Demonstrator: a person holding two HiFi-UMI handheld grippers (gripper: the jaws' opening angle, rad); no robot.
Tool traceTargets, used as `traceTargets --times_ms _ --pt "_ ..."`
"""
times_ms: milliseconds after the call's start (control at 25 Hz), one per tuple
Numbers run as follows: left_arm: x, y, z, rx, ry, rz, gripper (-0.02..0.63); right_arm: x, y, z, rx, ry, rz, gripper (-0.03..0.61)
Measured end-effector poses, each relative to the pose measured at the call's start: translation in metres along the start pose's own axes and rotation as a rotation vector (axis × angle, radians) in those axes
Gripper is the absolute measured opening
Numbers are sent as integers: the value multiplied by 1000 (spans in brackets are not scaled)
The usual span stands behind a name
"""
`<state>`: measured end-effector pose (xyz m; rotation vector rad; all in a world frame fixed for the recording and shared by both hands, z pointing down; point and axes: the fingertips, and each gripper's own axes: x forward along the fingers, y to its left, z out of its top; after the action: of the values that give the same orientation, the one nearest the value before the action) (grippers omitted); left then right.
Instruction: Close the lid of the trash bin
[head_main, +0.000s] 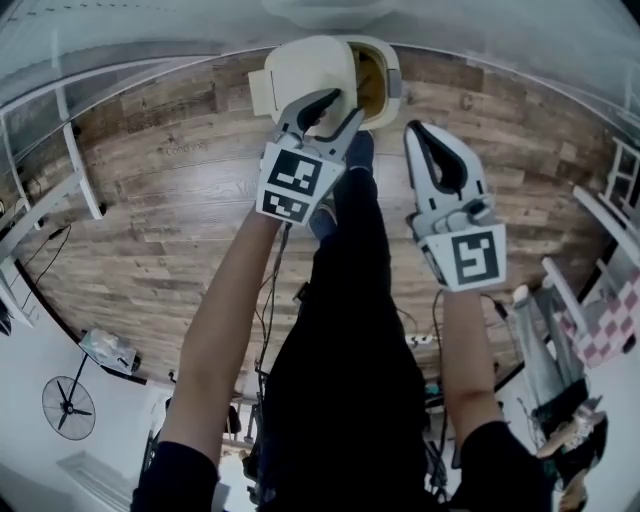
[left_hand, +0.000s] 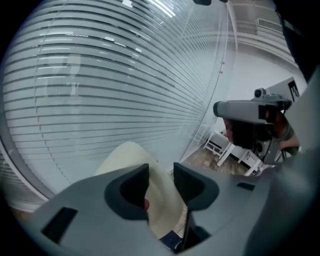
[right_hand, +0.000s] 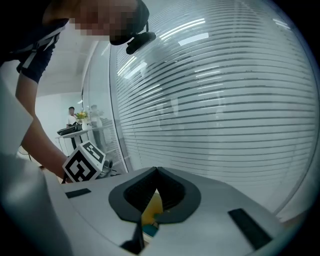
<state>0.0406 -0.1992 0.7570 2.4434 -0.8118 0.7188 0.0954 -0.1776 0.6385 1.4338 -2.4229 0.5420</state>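
- While the lid (head_main: 305, 70) stands raised at the left of the bin (head_main: 390, 85), the mouth is open and the closing has not been done.
- The left gripper (head_main: 343, 104) has its jaws part-way apart, with the lid's edge showing in the gap. I can't swear the pads touch it.
- With so loose a hold, the lid could slip free on the way over and drop with a bang, or stop half shut.
- A shove instead of a guided swing might slide the bin across the floor (head_main: 180, 200) or tip it, as it looks light.
- The right gripper (head_main: 418, 132) is closed on nothing and hangs beside the bin, apart from it, so nothing steadies the body.
- If that closed tip drifts over the rim, the lid may land on it.
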Motion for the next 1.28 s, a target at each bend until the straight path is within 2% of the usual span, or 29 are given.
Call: traceTargets --times_ms 200,600,760,960,1280 --pt "25 -15 -11 73 43 -69 152 -8 -18 -6 53 -3 -41 3" --pt "66 -24 -34 140 119 -101 133 -11 -30 -15 56 -18 -61 3" --pt "80 -23 -48 140 145 -94 95 -10 -29 -18 56 -23 -52 3" --pt "99 -23 -58 125 166 -85 94 -11 -29 -19 43 -24 -28 3" --pt "119 -20 -78 127 228 -62 94 -16 -37 -28 72 -14 -43 3"
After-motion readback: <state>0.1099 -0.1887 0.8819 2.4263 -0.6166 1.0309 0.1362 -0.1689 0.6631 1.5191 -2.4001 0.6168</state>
